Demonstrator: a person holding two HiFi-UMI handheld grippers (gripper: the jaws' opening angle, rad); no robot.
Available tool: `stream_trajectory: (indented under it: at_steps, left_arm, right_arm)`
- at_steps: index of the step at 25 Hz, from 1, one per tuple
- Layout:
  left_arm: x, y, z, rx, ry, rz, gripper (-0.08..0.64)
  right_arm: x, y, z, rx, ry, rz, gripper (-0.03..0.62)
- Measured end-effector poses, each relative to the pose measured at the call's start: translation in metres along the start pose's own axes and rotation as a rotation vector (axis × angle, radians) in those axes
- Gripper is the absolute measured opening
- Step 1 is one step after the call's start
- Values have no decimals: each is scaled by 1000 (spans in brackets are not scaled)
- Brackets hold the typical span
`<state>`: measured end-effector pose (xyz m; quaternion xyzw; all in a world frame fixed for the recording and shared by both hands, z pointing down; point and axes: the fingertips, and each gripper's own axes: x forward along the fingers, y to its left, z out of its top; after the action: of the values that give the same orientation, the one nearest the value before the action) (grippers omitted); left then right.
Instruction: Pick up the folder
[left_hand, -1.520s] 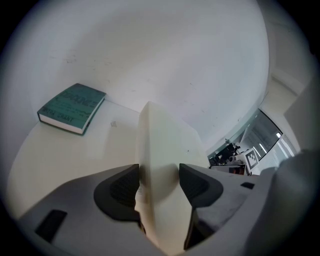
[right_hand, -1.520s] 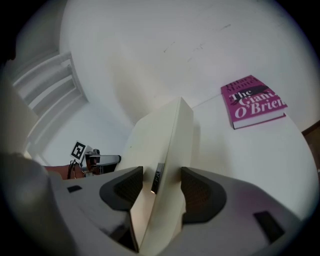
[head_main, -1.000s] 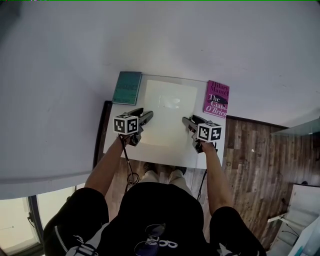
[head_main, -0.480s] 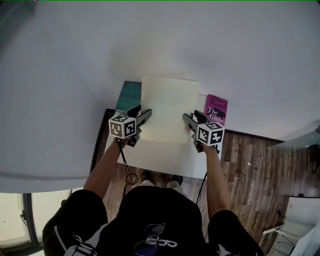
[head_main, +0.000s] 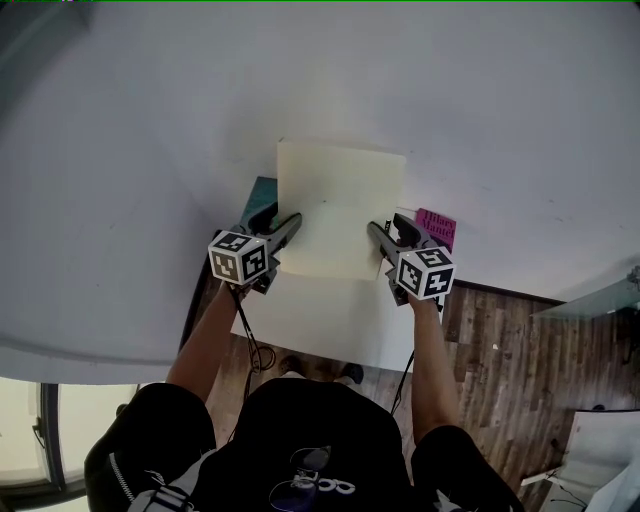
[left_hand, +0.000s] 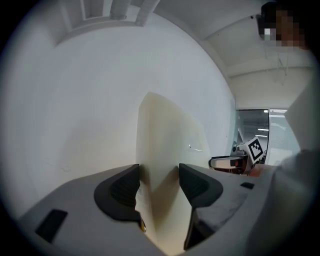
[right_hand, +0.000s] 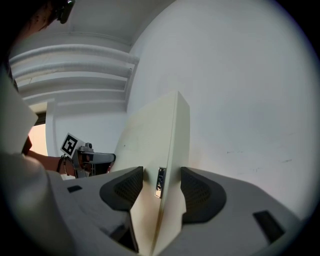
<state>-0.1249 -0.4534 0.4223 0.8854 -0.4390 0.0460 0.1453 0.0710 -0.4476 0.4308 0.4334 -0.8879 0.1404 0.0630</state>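
— Where was the folder (head_main: 340, 205)?

— Held up above the bench (head_main: 320, 322), clear of its white top. It was a flat, cream rectangle, matte like card, and it stood nearly upright over the bench's far half.

— What held it?

— Both grippers. The left gripper (head_main: 290, 224) was clamped on the folder's left edge. In the left gripper view, its dark ribbed pads (left_hand: 125, 187) pressed the card from either side. The right gripper (head_main: 384, 232) was closed on the right edge in the same way. In the right gripper view, a small metal clip (right_hand: 160, 182) showed on that edge, between the jaws.

— Did the card bend?

— A little. The left gripper view showed the sheet curving softly above the jaws. The right gripper view showed two thin layers meeting at a straight edge.

— Anything else on the bench?

— Two books. A teal book (head_main: 262, 192) lay at the bench's far left corner, mostly hidden behind the folder and the left gripper. A magenta book (head_main: 437, 226) lay at the far right corner, also partly covered.

— And around the bench?

— A plain white wall (head_main: 150, 120) rose beyond its far edge. Dark wooden floor (head_main: 510, 340) planks showed to its right.
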Motion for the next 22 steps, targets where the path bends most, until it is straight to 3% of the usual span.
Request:
stream_trajectory:
  at_steps: [22]
  left_arm:
    - [-18,-14,25,66,-42,4,264]
  right_arm:
    - [-15,14,23,-34,-46,-3,252]
